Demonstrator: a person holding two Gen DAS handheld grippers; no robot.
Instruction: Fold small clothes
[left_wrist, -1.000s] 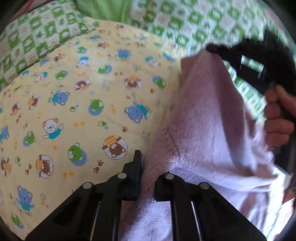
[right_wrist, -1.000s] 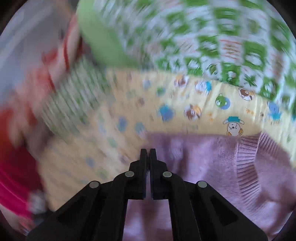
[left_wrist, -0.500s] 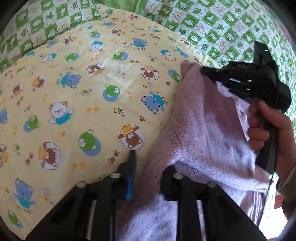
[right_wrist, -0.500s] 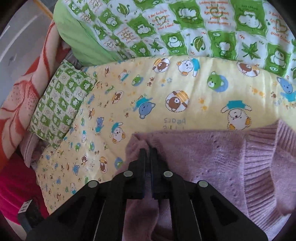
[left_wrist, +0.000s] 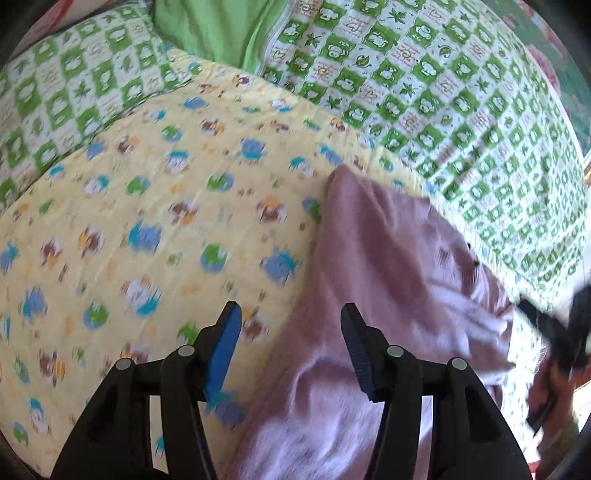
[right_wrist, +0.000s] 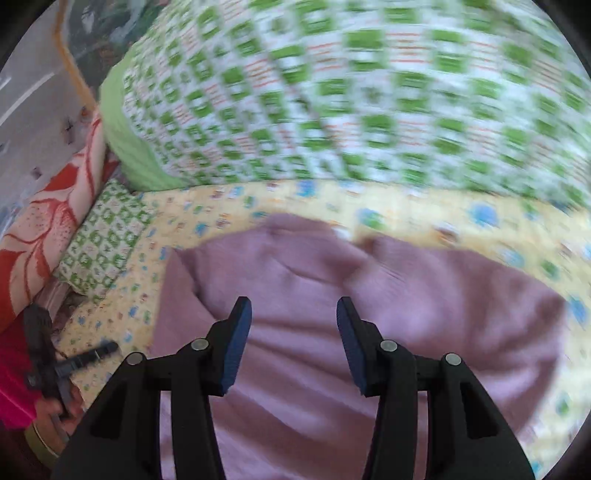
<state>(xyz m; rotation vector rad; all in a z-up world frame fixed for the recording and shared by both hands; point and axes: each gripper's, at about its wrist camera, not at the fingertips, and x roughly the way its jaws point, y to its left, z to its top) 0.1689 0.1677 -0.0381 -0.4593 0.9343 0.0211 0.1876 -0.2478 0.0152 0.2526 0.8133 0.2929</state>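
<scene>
The pink sweater (right_wrist: 332, 332) lies folded on the yellow bed quilt (left_wrist: 147, 221). Both the left claw (left_wrist: 291, 339) and right claw (right_wrist: 293, 332) are opening, gripping nothing (a fold seems just released). Next likely calls for regrasping an edge.

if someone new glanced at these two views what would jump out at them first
The pink knitted sweater lies in a soft heap on the yellow cartoon-bear sheet, filling the lower middle of both views. Above it lies the green-and-white checked quilt. The left gripper and right gripper hang over the sweater with their jaws opening, the blue pads clear of the knit.
</scene>
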